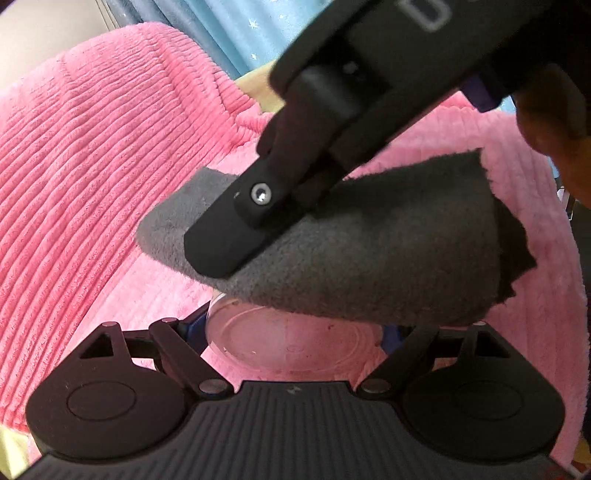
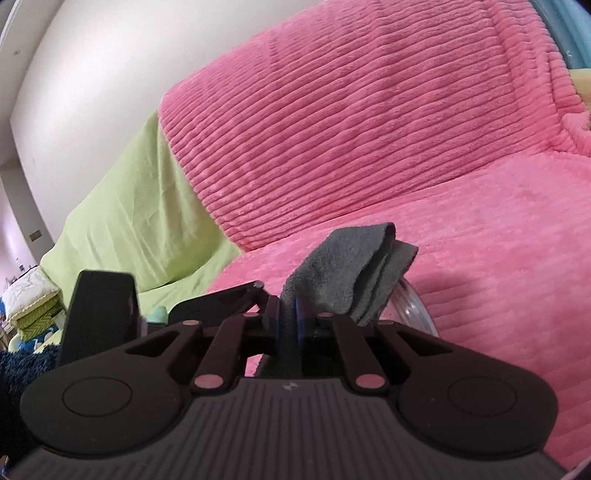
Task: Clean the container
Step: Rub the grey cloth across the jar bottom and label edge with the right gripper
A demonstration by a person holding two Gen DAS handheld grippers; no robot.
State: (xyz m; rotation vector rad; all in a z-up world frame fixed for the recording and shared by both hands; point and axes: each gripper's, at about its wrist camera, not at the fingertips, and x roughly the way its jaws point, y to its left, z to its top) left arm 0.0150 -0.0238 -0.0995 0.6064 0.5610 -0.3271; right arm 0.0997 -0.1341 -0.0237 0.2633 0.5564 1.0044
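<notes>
A clear round container (image 1: pixel 291 347) sits between the fingers of my left gripper (image 1: pixel 291 328), which is shut on its sides, low in the left wrist view. My right gripper (image 1: pixel 236 236) comes in from the upper right, shut on a folded grey cloth (image 1: pixel 388 251). The cloth lies over the container's upper edge and hides most of it. In the right wrist view the right gripper (image 2: pixel 291 321) pinches the grey cloth (image 2: pixel 347 266), and the container's glassy rim (image 2: pixel 413 306) shows just right of it. The left gripper's black body (image 2: pixel 99 306) stands to the left.
Everything hangs over a pink ribbed blanket (image 2: pixel 369 129) covering a sofa seat and backrest. A green sheet (image 2: pixel 129 214) covers the part to the left. A hand (image 1: pixel 554 122) holds the right gripper. Blue curtain (image 1: pixel 229 26) is behind.
</notes>
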